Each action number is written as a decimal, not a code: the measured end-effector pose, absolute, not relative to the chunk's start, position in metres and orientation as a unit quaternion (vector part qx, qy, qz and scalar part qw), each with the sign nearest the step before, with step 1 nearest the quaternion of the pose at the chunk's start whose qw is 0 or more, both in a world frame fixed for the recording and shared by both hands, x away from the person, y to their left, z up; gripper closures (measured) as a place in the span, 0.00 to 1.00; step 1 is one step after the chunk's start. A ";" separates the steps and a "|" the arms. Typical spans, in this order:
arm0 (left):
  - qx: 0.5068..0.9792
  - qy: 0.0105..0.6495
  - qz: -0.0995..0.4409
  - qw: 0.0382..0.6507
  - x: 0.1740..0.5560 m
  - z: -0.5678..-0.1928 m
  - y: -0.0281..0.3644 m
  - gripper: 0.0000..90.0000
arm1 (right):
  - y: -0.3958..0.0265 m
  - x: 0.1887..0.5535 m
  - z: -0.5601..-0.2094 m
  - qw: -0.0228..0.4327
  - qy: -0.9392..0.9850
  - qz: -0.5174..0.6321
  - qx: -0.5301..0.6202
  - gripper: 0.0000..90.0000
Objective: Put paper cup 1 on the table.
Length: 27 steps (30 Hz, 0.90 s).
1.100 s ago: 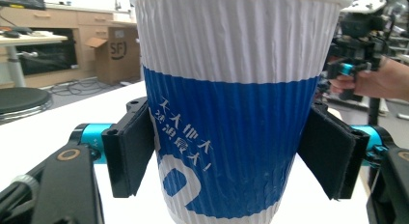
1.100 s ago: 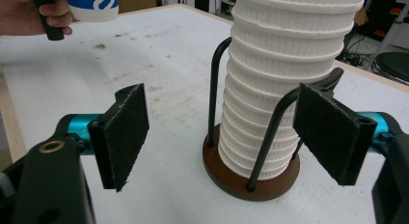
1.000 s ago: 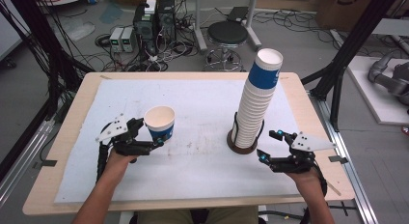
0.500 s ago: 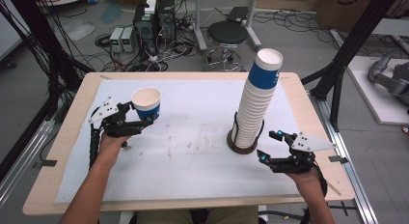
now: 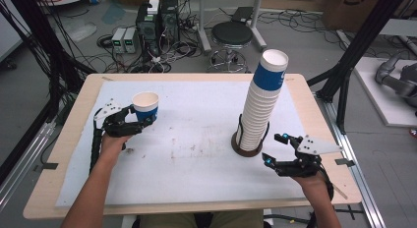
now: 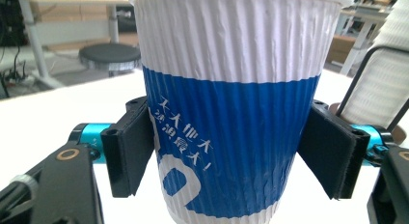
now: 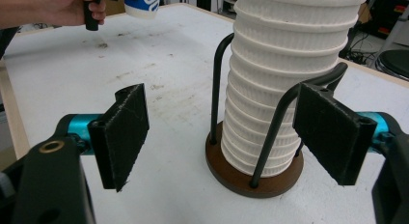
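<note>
My left gripper (image 5: 141, 116) is shut on a blue and white ribbed paper cup (image 5: 146, 106) over the far left part of the white mat. The cup stands upright, mouth up. In the left gripper view both black pads (image 6: 130, 151) press the cup (image 6: 231, 113) on its blue band. Whether its base touches the mat I cannot tell. A tall stack of the same cups (image 5: 260, 105) leans slightly in a wire holder with a brown round base (image 5: 246, 149). My right gripper (image 5: 275, 148) rests open just right of that base. In its view the stack (image 7: 284, 64) stands beyond the open jaws.
A white mat (image 5: 196, 154) covers most of the wooden table (image 5: 74, 139). A black stool (image 5: 231, 36), boxes and cables lie on the floor beyond the far edge. Black frame posts (image 5: 344, 80) stand at the right.
My left hand has carried the cup to the left and farther from me across the mat. The right gripper and the stack have kept still.
</note>
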<state>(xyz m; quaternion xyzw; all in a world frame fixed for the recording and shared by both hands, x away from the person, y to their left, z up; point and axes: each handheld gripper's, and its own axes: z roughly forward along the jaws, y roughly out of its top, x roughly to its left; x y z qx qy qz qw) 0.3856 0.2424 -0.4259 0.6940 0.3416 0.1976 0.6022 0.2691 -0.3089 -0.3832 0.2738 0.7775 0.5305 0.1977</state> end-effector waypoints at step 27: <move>0.769 0.385 0.203 0.468 0.378 -0.446 0.243 0.29 | -0.307 0.269 -0.385 0.195 0.780 0.528 0.272 0.23</move>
